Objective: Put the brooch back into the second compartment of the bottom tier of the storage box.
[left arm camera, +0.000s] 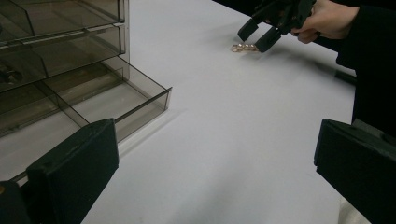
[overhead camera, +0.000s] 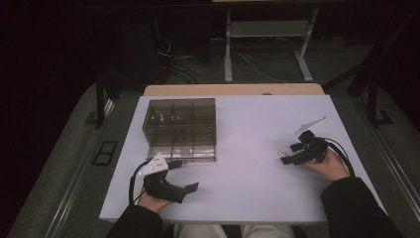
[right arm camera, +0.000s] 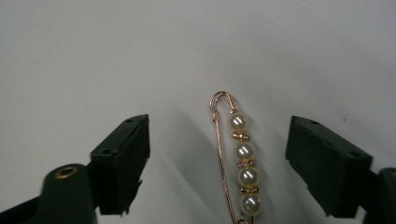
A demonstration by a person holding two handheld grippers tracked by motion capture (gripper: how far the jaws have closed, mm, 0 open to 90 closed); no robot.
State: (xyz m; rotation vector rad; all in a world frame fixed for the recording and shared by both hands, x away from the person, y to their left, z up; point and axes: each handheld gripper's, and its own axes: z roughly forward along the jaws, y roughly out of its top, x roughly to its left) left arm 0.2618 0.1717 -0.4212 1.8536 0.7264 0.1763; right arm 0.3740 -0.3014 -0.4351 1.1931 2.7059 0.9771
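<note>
- No brand, label or other writing can be read on anything here, not on the box and not on the grippers.
- A gold safety-pin brooch strung with four white pearls and small gold spacers point(right arm camera: 238, 158) lies flat on the white tabletop point(overhead camera: 247, 148) near its right edge, about halfway down that side.
- The right gripper point(overhead camera: 292, 154), black and held in the person's right hand point(overhead camera: 331, 166), sits low over the brooch; its jaws stand apart on either side of the pin with bare tabletop between each pad and the pearls, so nothing is gripped.
- From the left gripper view the right gripper's tips point(left arm camera: 258, 38) are down at the brooch point(left arm camera: 243, 47), one of them just beside or touching it; I cannot tell which.
- The left gripper point(overhead camera: 185, 184) rests near the tabletop's front-left corner, jaws wide apart and holding nothing.
- A smoky transparent plastic drawer organiser point(overhead camera: 181, 128) stands on the left half of the tabletop toward the far edge, with small items in its compartments and its bottom drawer point(left arm camera: 116, 100) pulled out.
- Open tabletop lies between the organiser and the brooch; they are well apart.
- Beyond the far edge, cables and a pale metal stand point(overhead camera: 267, 34) sit on the dark floor.
</note>
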